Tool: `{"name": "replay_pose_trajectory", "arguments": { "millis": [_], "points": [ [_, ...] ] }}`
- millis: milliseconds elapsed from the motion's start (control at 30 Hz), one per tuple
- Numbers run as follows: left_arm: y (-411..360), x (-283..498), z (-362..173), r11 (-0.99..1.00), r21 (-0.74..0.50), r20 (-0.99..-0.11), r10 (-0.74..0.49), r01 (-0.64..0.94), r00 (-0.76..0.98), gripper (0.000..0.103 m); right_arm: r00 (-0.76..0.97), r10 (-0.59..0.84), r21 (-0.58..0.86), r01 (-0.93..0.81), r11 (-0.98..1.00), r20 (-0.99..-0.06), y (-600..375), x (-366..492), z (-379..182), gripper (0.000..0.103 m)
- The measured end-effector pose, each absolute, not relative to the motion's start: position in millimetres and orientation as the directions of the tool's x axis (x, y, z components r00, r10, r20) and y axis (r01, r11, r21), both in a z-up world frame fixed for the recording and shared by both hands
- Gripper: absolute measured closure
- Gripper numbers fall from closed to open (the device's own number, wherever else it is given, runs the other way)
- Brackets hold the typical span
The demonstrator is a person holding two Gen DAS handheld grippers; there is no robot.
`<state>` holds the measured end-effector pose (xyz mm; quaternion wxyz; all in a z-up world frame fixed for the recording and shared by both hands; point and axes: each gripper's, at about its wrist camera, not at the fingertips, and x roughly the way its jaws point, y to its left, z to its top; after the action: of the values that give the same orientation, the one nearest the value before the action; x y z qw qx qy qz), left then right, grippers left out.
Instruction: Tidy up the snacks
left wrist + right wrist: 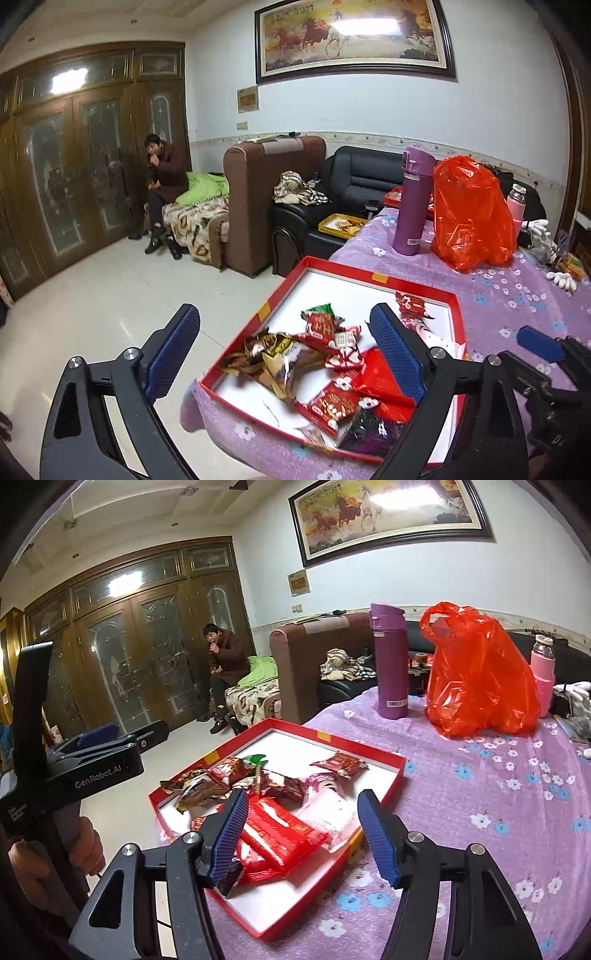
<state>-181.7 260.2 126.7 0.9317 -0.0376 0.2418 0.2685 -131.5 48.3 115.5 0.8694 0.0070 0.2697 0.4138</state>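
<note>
A shallow red box [284,286] with a white inside lies on the purple flowered cloth at the table's near left corner. In it are several snack packets [325,332], red, brown and green, heaped toward its near left side. My left gripper [285,310] hangs open above the box's left edge, nothing between its fingers. A blue pad [540,344] of my right gripper shows at the right. In the right wrist view my right gripper [303,795] stands open above flat red packets [284,830] in the box [369,751], touching none. My left gripper [138,731] is at the left, held by a hand [86,845].
Behind the box stand a purple flask [391,664], an orange-red plastic bag [480,675] and a pink bottle [543,664]. The table edge drops to a tiled floor [110,295] on the left. Sofas and a seated person [162,184] are at the back.
</note>
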Motion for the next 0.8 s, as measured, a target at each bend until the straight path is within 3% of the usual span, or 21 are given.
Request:
{"name": "replay_pose_trajectory", "arguments": {
  "millis": [433, 800],
  "points": [
    [254.8, -186.4, 114.0, 0.853, 0.092, -0.519, 0.482, -0.515, 0.706, 0.009, 0.476, 0.738, 0.201, -0.759, 0.62, -0.478, 69.2, -154.3, 110.5, 0.038],
    [265.2, -187.6, 113.3, 0.849, 0.05, -0.537, 0.466, -0.525, 0.703, 0.009, 0.477, 0.736, 0.193, -0.761, 0.619, -0.481, 71.5, -153.5, 110.1, 0.037]
  ]
}}
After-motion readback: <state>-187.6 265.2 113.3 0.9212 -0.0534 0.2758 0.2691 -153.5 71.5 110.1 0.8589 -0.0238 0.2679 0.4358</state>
